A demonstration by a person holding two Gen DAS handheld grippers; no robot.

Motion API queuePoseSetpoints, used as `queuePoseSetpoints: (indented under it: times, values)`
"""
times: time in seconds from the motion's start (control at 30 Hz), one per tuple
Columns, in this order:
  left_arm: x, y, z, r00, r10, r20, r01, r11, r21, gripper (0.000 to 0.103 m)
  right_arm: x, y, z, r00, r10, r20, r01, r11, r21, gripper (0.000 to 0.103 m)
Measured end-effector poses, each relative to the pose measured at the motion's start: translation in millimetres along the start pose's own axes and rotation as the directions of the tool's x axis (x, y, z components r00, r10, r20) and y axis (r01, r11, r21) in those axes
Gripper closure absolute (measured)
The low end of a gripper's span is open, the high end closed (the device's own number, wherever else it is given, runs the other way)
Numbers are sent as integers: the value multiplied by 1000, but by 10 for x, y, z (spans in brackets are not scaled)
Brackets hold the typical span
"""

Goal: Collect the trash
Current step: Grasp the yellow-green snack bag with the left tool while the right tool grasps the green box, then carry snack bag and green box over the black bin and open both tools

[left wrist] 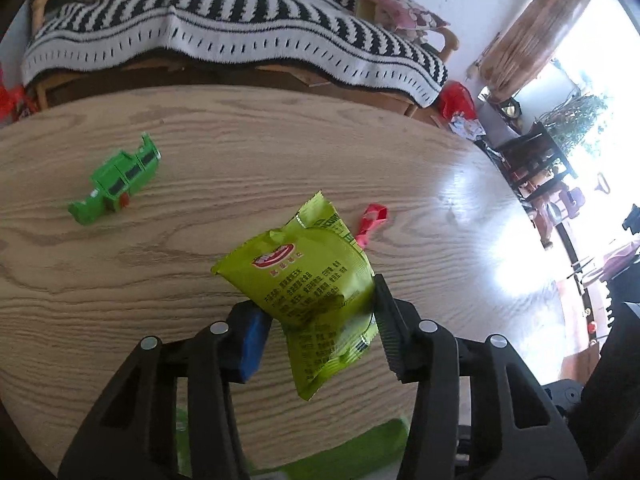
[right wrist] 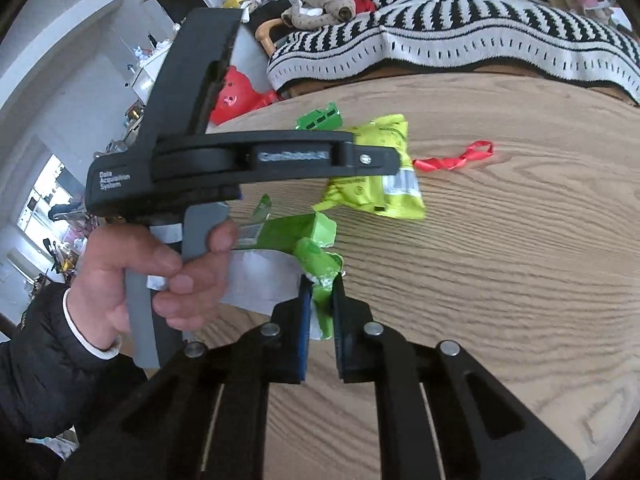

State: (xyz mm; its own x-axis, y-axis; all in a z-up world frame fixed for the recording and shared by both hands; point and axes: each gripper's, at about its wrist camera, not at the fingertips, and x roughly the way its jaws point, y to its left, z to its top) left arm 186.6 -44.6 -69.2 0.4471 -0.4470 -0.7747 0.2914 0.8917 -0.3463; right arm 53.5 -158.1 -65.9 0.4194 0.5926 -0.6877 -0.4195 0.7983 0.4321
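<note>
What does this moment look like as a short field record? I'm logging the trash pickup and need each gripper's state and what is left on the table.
left gripper: shut on yellow-green snack bag, lifted off the wooden table
right gripper: shut on green wrapper
still on table: green carton, red ribbon
background: striped blanket on the sofa
</note>
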Motion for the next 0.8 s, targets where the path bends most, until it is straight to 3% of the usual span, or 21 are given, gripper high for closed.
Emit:
queuePoseSetpoints:
  times: [0.3, 0.47, 0.7, 0.8]
  values:
    - [-553, -149, 6, 994, -13, 110, 13, 1000, 1, 56, -577, -240, -156, 994, -68, 88, 62, 995, 74, 92]
    - [-656, -341, -55, 991, -26, 129, 25, 1000, 16, 56, -1022, -509, -363, 979, -156, 131, 137, 980, 143, 92]
    - [-551, -1026, -194, 992, -62, 113, 47, 990, 132, 56, -1827, -1032, -837, 933, -308, 186, 249, 926, 284, 92]
    - [-437, -1411, -295, 992, -89, 91, 70, 979, 193, 56, -2228, -1281, -1109, 900, -387, 202, 300, 884, 357, 92]
